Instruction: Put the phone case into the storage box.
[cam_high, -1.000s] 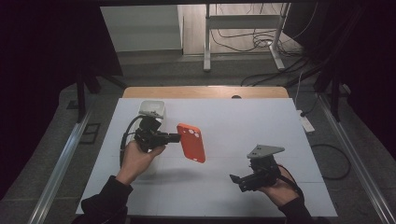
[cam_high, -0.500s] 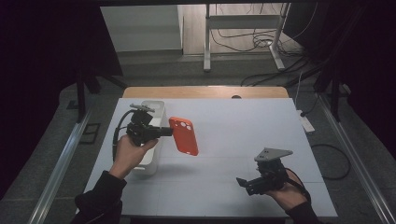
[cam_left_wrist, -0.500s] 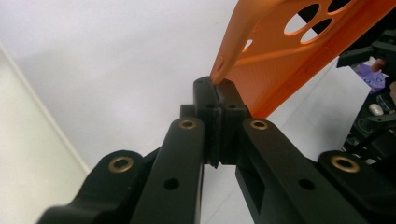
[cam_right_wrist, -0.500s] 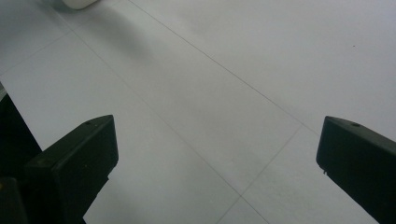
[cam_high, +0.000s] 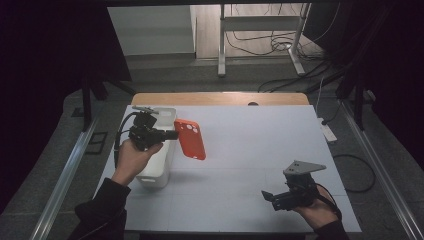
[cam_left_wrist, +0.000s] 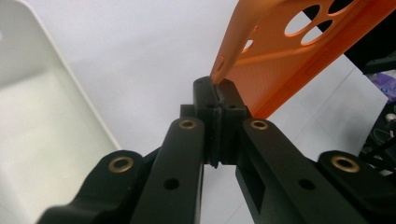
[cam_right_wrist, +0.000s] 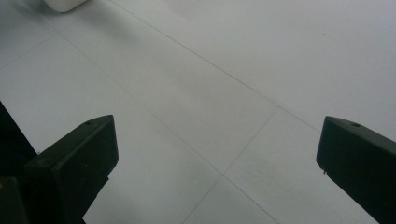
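Note:
An orange phone case (cam_high: 191, 139) with round camera holes hangs in the air over the table's left half. My left gripper (cam_high: 172, 134) is shut on its edge, and in the left gripper view the closed tips (cam_left_wrist: 217, 88) pinch the thin orange rim (cam_left_wrist: 299, 51). A white rectangular bin (cam_high: 159, 150) stands just below and left of that hand; its pale inside (cam_left_wrist: 42, 135) shows at the left of the left gripper view. My right gripper (cam_high: 267, 197) is low at the front right, jaws wide apart (cam_right_wrist: 217, 154) over bare table.
The white table (cam_high: 260, 145) has a wooden strip along its far edge. A power strip (cam_high: 328, 132) lies at the right edge. Metal rails run along both sides, and cables and a desk frame (cam_high: 260, 40) lie on the floor beyond.
My left hand has carried the orange case back and left, now beside the white bin. My right gripper has drawn back toward the front right corner.

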